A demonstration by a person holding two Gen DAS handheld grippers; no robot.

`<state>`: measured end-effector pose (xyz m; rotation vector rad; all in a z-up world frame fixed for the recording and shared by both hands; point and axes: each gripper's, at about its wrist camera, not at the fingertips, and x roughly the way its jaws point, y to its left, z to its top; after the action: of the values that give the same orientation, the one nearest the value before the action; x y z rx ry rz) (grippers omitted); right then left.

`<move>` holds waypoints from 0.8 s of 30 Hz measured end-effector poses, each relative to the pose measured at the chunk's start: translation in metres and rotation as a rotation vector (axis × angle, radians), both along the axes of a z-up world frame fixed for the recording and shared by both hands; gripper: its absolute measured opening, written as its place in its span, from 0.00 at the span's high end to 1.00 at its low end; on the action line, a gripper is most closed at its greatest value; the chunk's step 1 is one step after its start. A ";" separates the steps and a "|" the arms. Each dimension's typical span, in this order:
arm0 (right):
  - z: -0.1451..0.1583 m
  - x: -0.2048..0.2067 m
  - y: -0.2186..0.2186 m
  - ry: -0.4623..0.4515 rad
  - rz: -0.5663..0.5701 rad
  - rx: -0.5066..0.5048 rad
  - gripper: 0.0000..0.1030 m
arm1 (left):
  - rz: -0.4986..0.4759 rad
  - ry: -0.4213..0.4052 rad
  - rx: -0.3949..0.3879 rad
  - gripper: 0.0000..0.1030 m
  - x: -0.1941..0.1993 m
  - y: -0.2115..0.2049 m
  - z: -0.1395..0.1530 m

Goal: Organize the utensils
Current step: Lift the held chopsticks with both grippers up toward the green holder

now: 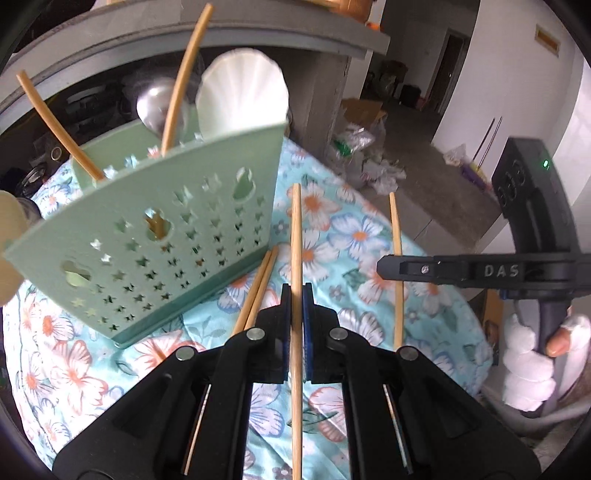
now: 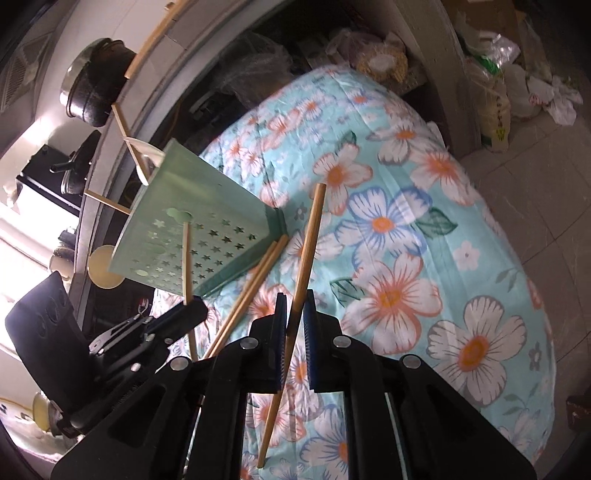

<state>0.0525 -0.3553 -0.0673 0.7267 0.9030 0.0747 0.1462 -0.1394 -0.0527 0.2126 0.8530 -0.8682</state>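
Observation:
My left gripper point(image 1: 296, 295) is shut on a wooden chopstick point(image 1: 296, 236) that points away over the floral cloth. My right gripper point(image 2: 294, 314) is shut on another chopstick point(image 2: 308, 243), held tilted; it also shows in the left wrist view point(image 1: 396, 236) with the right gripper point(image 1: 391, 266) at the right. A green perforated utensil holder point(image 1: 155, 236) stands on the cloth to the left, holding chopsticks point(image 1: 183, 81), a metal spoon point(image 1: 157, 105) and a white spoon point(image 1: 240, 96). A pair of chopsticks point(image 1: 258, 288) lies on the cloth against the holder's base.
The floral cloth point(image 2: 424, 258) covers a rounded table. A grey shelf point(image 1: 258, 33) with clutter under it stands behind the holder. Bags and rubbish point(image 1: 369, 162) lie on the floor to the right. A dark pot point(image 2: 96, 85) sits on the counter.

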 end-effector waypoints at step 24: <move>0.061 -0.018 0.010 -0.154 0.010 -0.122 0.94 | 0.045 -0.092 -0.239 0.95 -0.020 0.063 0.092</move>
<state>0.0345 -0.3449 -0.0059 0.5950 0.7568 0.0824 0.1265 -0.0763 0.0397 0.0239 0.6592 -0.9032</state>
